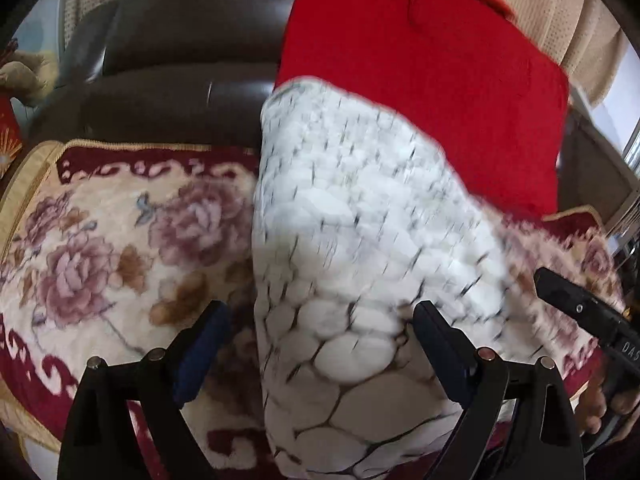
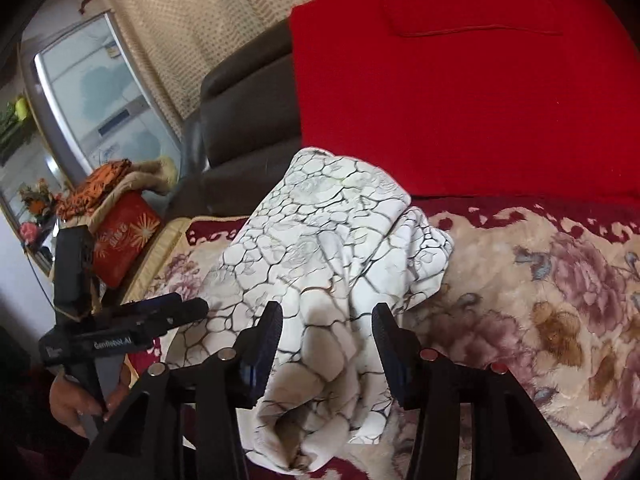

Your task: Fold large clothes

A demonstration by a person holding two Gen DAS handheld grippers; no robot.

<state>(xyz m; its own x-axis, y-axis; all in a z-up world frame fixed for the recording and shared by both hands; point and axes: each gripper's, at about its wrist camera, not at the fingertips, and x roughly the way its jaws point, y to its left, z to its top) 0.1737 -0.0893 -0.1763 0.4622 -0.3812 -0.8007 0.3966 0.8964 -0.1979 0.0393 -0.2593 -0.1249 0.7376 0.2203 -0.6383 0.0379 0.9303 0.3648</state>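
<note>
**Soft white garment bunched between two open grippers**

Lying on the floral plush blanket in cream, pink and dark red point(image 2: 540, 300), directly ahead of both tools: a white cloth garment printed with a dark cracked-stone pattern point(image 2: 320, 248), crumpled into a loose, long heap rather than spread flat. Backed by a bright red cushion point(image 2: 460, 100) and a dark brown leather sofa back point(image 1: 180, 40) further ahead.

Left gripper point(image 1: 320, 332): jaws spread wide, straddling the near end of the heap, pinching nothing. Right gripper point(image 2: 326, 328): jaws likewise apart, cloth lying between them but not clamped, as far as can be told.

Likely handling: light, limp, no stiffness at all; prone to sagging and dragging on the plush pile when lifted. Thin enough to pinch several layers at once by mistake. Best taken at a true edge or corner, one per gripper, well apart, so the piece can be shaken out flat before any fold. Nearest candidate: the rolled, tube-like opening low between the right jaws.

Hard to make out: kind of garment, hems, collar, sleeves, all lost in the folds. Left view smeared by motion blur over the cloth. Underside and near end cut off by the grippers' own frames
</note>
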